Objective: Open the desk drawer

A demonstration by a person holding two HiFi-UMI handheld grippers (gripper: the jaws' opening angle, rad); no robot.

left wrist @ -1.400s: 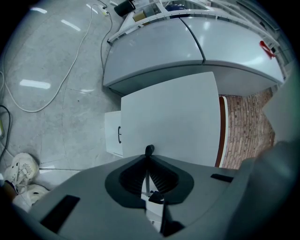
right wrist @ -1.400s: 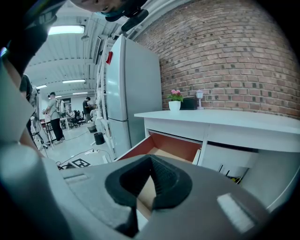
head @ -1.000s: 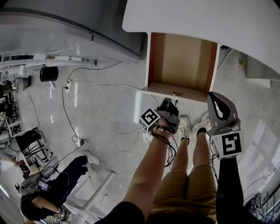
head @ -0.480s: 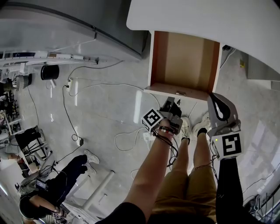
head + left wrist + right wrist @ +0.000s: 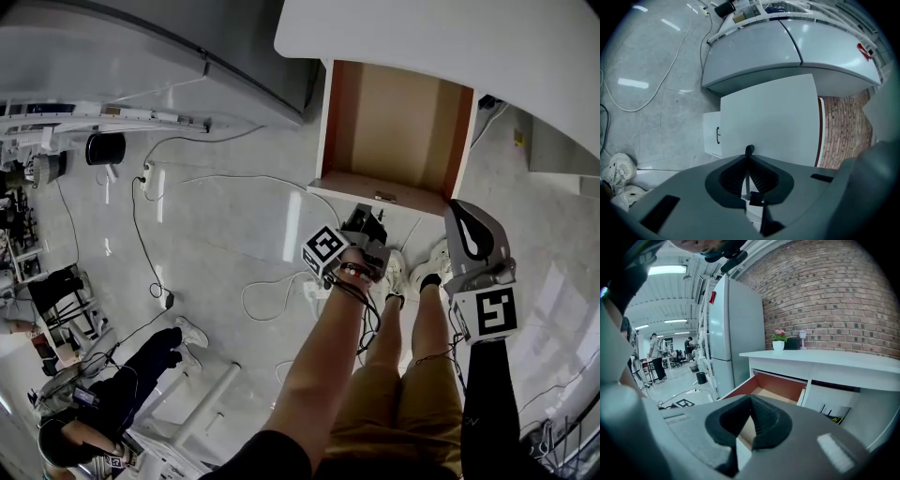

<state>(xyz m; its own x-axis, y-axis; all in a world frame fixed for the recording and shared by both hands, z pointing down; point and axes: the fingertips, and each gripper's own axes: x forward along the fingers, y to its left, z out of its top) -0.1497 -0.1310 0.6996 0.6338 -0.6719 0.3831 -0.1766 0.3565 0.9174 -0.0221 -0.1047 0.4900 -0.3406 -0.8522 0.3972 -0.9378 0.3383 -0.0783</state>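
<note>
Only the framing drifted: the open drawer (image 5: 398, 131) sits slightly higher and rightward.

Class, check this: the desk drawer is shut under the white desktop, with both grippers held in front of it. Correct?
No. The head view shows the desk drawer pulled open under the white desktop, with the left gripper and right gripper held in front of it.

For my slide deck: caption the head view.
Desk drawer pulled open; left gripper and right gripper poised near its front.
</note>
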